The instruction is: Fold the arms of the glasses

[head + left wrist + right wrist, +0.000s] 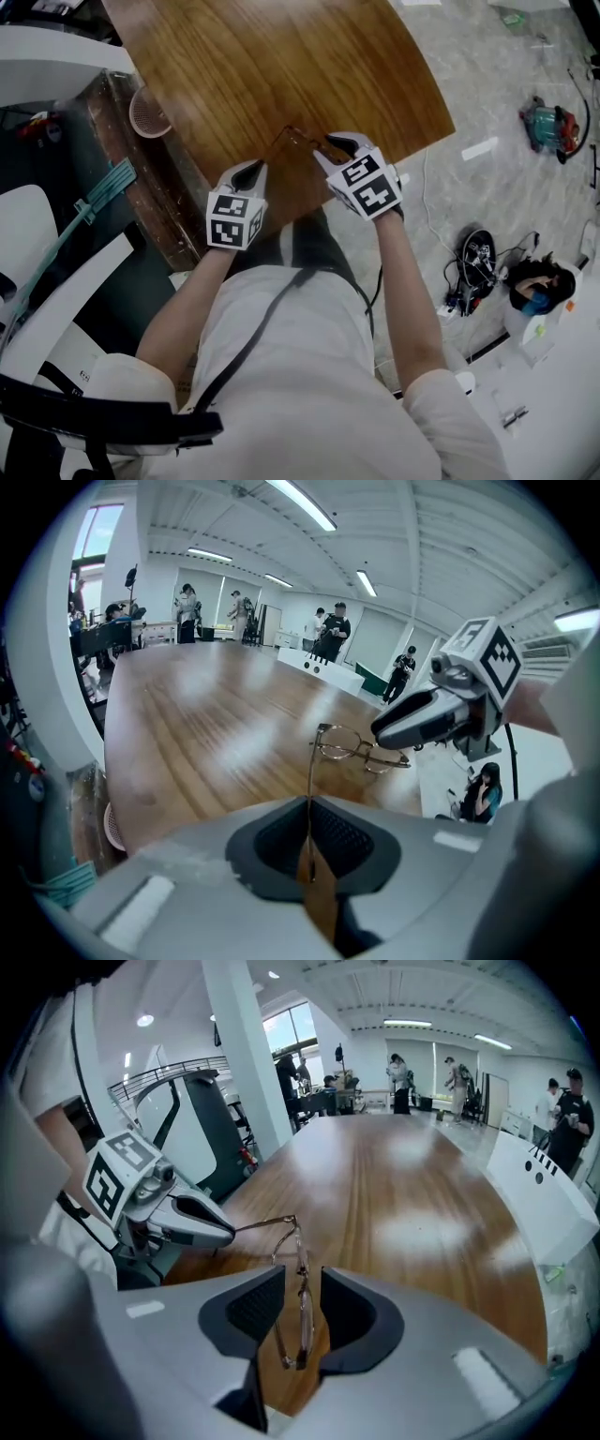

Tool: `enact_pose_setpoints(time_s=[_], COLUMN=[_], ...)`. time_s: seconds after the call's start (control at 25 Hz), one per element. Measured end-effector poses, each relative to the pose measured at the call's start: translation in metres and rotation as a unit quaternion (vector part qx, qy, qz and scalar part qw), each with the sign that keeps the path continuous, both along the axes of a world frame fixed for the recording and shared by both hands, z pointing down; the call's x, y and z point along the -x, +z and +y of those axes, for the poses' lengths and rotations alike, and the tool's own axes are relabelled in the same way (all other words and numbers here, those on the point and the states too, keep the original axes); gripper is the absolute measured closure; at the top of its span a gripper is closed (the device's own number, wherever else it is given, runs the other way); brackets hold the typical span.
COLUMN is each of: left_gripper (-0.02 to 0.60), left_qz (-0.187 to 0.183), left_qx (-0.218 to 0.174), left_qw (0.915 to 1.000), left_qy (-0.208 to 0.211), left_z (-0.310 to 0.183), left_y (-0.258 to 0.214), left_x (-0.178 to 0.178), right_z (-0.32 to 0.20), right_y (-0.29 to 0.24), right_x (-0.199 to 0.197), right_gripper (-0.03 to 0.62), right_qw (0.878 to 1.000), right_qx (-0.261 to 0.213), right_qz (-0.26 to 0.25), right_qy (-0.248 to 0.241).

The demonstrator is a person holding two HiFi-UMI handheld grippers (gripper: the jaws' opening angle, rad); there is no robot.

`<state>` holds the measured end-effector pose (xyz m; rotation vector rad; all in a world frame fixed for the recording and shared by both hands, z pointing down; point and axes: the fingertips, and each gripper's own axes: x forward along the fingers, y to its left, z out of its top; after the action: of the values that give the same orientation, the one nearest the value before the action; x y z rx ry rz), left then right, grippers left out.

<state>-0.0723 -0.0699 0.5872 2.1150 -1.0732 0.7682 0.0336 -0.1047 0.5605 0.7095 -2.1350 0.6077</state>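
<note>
Thin gold-rimmed glasses [302, 139] hang just over the wooden table [281, 66] near its front edge. My left gripper [251, 171] is shut on the tip of one arm [310, 761]; the arm runs straight out from the closed jaws [309, 808] to the lens front [359, 752]. My right gripper [339, 145] is open. In the right gripper view the lens front [298, 1241] stands edge-on in the gap between its pads [302, 1283], with space on both sides. The other arm is hard to make out.
A small round mesh basket [148, 112] sits beside the table's left edge. Cables and gear [478, 258] and a teal tool [548, 127] lie on the floor to the right. Several people [330, 635] stand beyond the table's far end, near a white counter [544, 1204].
</note>
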Motion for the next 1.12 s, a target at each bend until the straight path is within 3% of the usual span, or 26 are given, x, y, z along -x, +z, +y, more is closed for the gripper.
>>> enact_pose_setpoints(time_s=[0.2,0.32,0.52,0.8,1.12], left_gripper=[0.568,0.568,0.568,0.566,0.532], left_qz=[-0.005,-0.006,0.003,0.038,0.091], left_qx=[-0.012,-0.023,-0.022,-0.019,-0.032], left_qw=[0.9999,0.9997,0.9998,0.9988,0.9954], left_qy=[0.006,0.011,0.0,-0.026,0.002], left_z=[-0.001,-0.003,-0.004,-0.008,-0.017], left_y=[-0.004,-0.008,-0.012,-0.022,-0.038], left_x=[-0.002,-0.006,-0.005,-0.027,-0.065], right_z=[0.001,-0.003,-0.004,-0.009,-0.02], right_y=[0.013,0.019,0.02,0.007,-0.019], right_x=[0.007,0.003,0.005,0.001,0.007], right_gripper=[0.478,0.542,0.557,0.56,0.562], right_qw=[0.999,0.999,0.999,0.997,0.987], right_qx=[0.031,0.027,0.016,-0.011,-0.06], right_qz=[0.018,0.04,0.047,-0.015,-0.073], right_qy=[-0.018,-0.019,-0.013,0.081,0.131])
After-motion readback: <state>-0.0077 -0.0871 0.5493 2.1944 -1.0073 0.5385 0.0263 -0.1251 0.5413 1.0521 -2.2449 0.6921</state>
